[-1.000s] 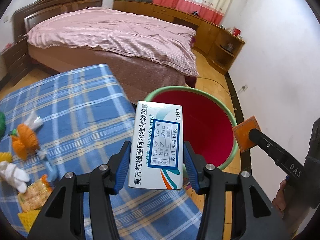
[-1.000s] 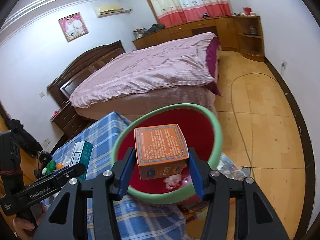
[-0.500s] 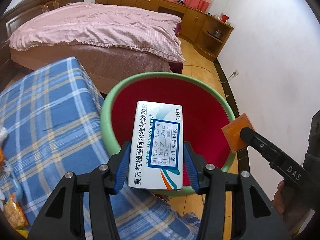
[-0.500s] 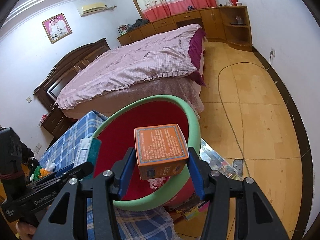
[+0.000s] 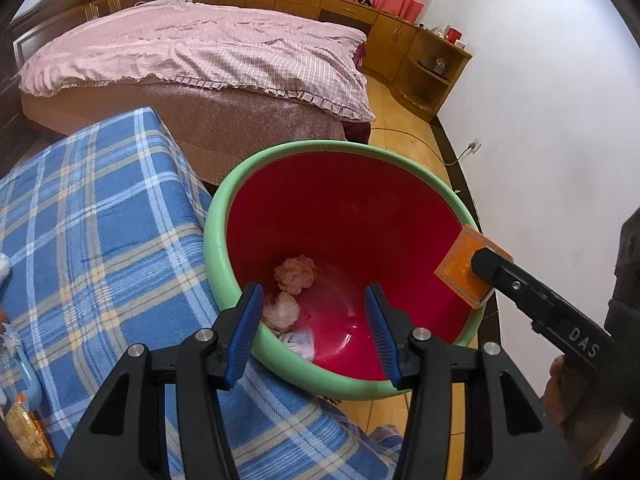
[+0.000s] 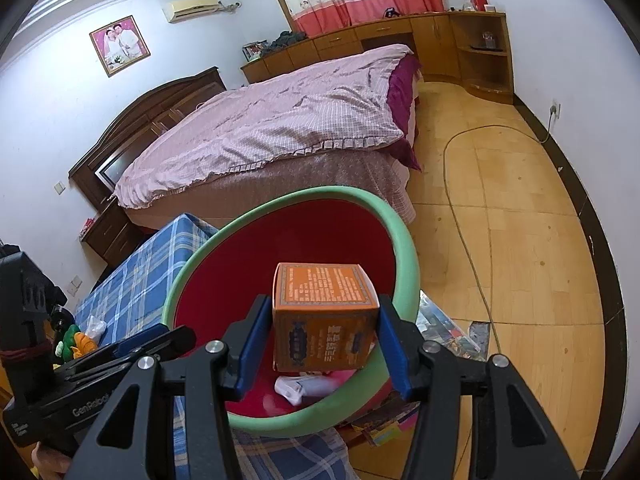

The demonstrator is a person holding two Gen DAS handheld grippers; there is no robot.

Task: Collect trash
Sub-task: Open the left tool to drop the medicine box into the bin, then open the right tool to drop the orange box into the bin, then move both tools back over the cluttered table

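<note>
One box is already gone from the left gripper (image 5: pixel 314 330) — its blue pads now stand spread and empty over the red bin (image 5: pixel 348 204), where half a second ago they pinched the white medicine box (image 6: pixel 304 386), which now lies at the bottom beside crumpled tissue (image 5: pixel 295 274). That piece is collected. The right gripper (image 6: pixel 325 346) hangs above the same bin, pinching the orange box (image 6: pixel 325 320) — by my reading, next to drop.
</note>
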